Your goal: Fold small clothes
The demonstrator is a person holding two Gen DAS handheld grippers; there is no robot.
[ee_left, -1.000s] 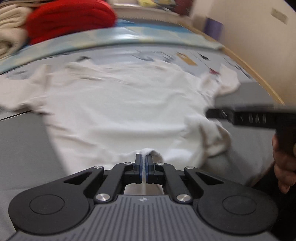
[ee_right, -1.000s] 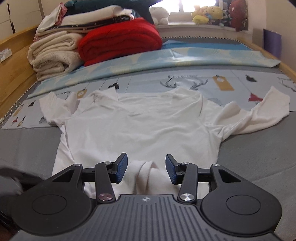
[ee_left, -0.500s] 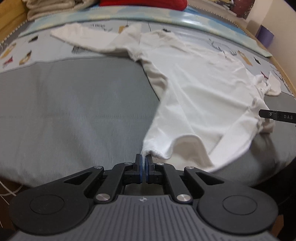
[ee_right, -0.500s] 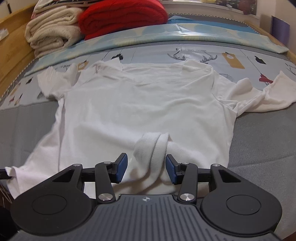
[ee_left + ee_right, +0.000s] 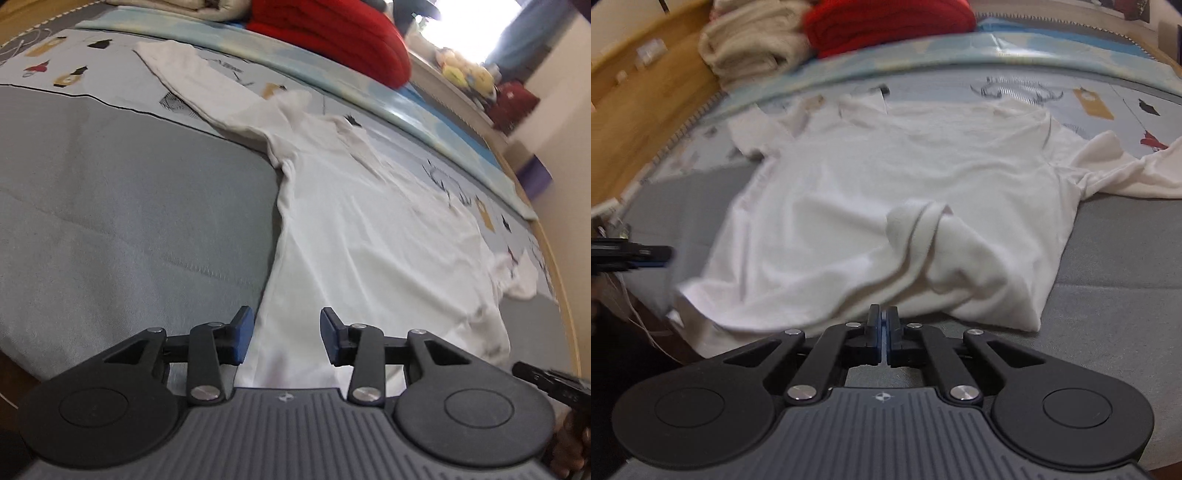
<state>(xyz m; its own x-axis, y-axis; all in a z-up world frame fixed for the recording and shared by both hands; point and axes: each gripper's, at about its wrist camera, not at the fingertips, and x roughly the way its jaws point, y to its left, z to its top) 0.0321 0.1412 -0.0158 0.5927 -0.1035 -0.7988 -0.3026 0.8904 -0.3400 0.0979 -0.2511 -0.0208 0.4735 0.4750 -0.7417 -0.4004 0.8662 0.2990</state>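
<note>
**Flattening the hem before the first fold**

A grey bed cover (image 5: pixel 110 206) fills the near part of the scene, with a printed sheet (image 5: pixel 1071 92) beyond it and a red blanket (image 5: pixel 332 33) stacked at the far end. The white shirt (image 5: pixel 886 177) lies spread across both, collar far, hem near, its sleeves trailing out to left and right.

The left gripper (image 5: pixel 282 338) has just been opening; its jaws stand apart over the shirt's near left hem corner, the cloth lying between them but not pressed. The right gripper (image 5: pixel 883 332) has just been closing; its jaws are together at the near hem, though I cannot tell whether any cloth is caught.

A rucked ridge (image 5: pixel 923 236) rises in the near middle. To do this step well, I judge the hem should be drawn taut and level until that ridge lies flat, before any side is folded inward.
</note>
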